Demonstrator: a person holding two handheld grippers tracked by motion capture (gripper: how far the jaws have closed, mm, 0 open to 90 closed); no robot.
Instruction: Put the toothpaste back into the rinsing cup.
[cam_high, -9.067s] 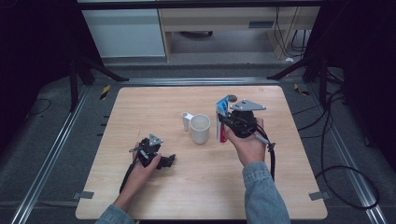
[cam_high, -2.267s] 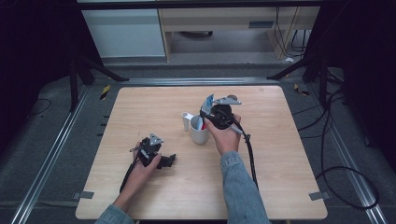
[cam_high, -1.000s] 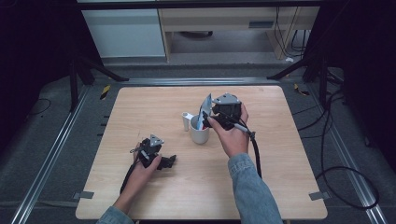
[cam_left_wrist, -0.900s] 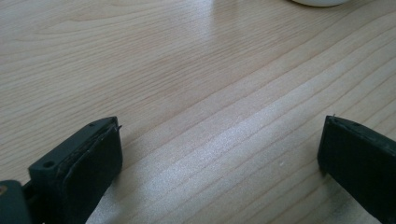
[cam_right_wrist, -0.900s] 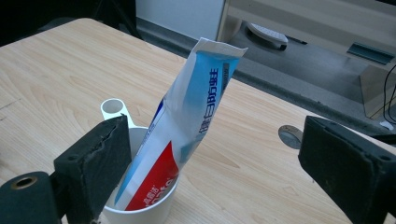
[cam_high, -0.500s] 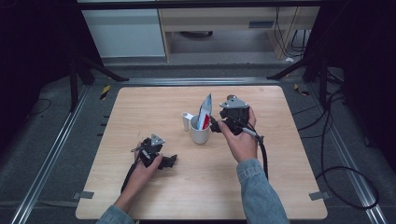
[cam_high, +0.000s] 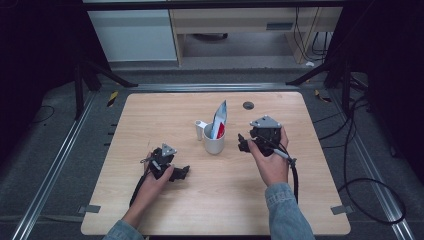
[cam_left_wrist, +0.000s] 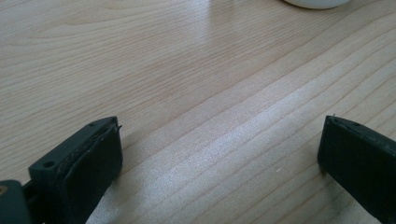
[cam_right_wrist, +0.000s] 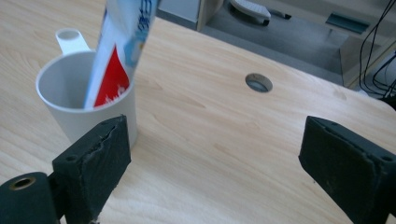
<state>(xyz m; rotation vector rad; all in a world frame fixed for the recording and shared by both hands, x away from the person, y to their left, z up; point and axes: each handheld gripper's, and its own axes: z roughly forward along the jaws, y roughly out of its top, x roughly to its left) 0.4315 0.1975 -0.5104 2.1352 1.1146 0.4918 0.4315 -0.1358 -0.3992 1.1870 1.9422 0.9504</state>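
A white mug (cam_high: 214, 142) (cam_right_wrist: 84, 100) stands near the middle of the wooden table (cam_high: 150, 115). A blue, white and red toothpaste tube (cam_high: 218, 120) (cam_right_wrist: 119, 51) leans upright inside it. My right gripper (cam_high: 243, 144) (cam_right_wrist: 217, 168) is just right of the mug, apart from it, jaws open and empty. My left gripper (cam_high: 181, 172) (cam_left_wrist: 219, 154) rests low on the table at the front left, jaws wide open over bare wood, nothing between them.
A round cable hole (cam_high: 248, 105) (cam_right_wrist: 258, 82) sits in the table behind the mug. Cables (cam_high: 370, 165) trail on the floor to the right. A cabinet and shelf (cam_high: 240, 30) stand beyond the far edge.
The right gripper has let go of the toothpaste tube, which now stands in the mug, and has drawn away to the right and lower. The left gripper has not moved.
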